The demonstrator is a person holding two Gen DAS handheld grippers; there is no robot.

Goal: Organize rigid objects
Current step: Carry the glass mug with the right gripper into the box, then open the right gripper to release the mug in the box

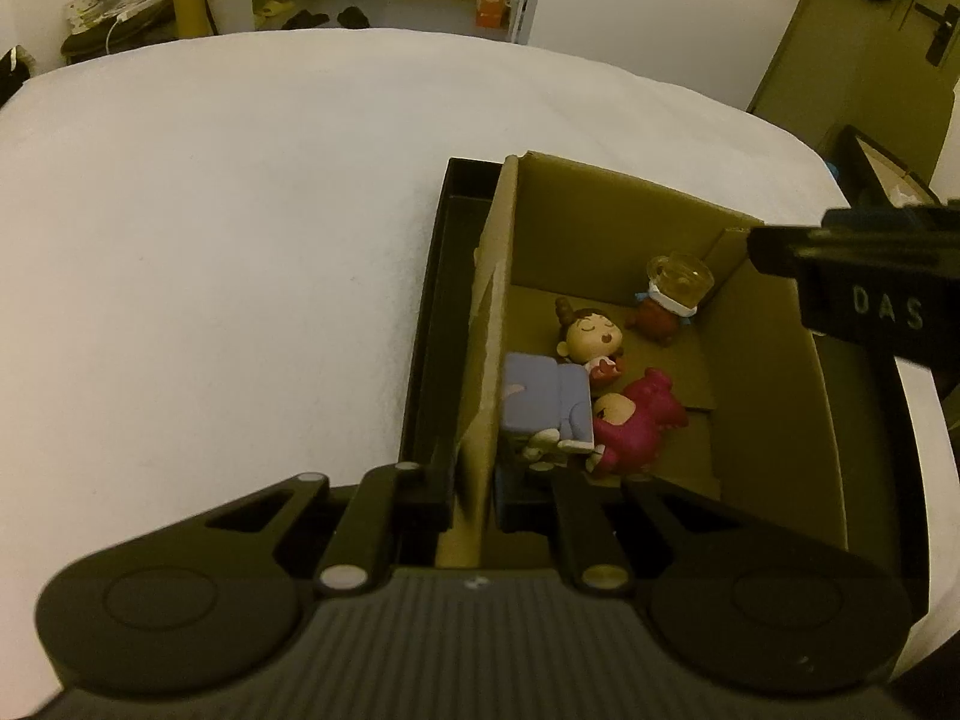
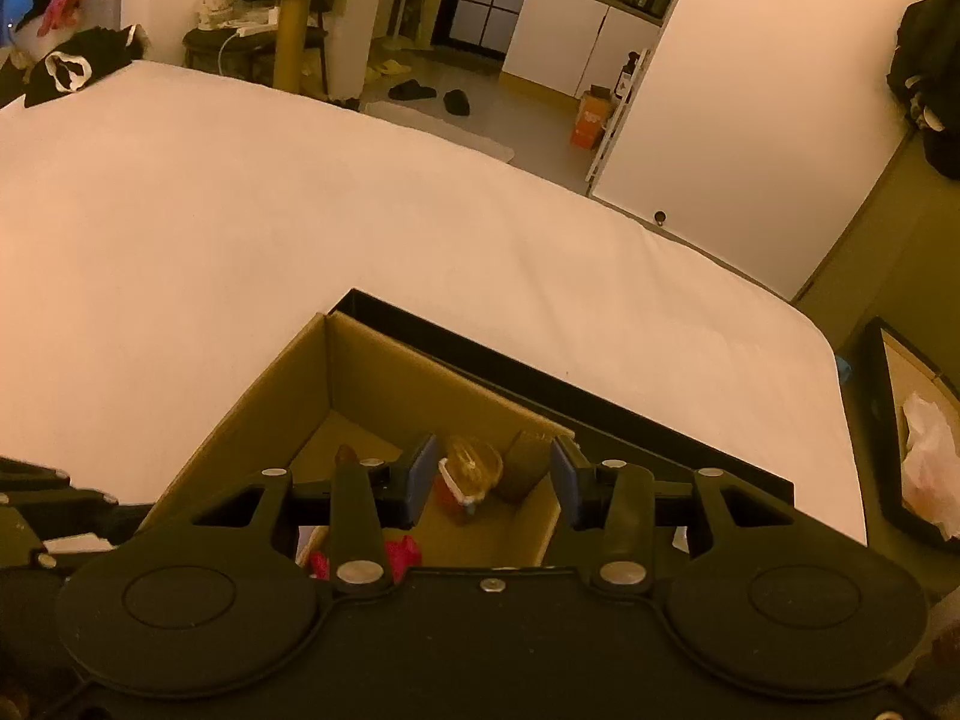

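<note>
Left gripper (image 1: 474, 495): your jaws are clamped on the near end of the cardboard box's left wall, one finger inside, one outside; the contact itself is dark and partly lost behind the fingers.
Right gripper (image 2: 492, 489): your jaws stand apart with nothing between them, hovering over the box's far right corner; from the left camera only its dark tip shows, cut off at the right edge.
Cardboard box (image 1: 774, 372): sits inside a black tray (image 1: 429, 324) on the white bed (image 1: 210, 240), flaps up.
Toys: all in the box. The sleeping-face figure (image 1: 591, 339) lies against a lilac block (image 1: 540, 402) by the left wall; the pink figure (image 1: 636, 426) is just right of them, its lower half hidden by your left finger.
Amber-capped bottle (image 1: 669, 300): tilted in the far right corner; from your right camera it appears between the fingers but well below them.
Hard to read: small pale pieces under the lilac block can't be made out.
</note>
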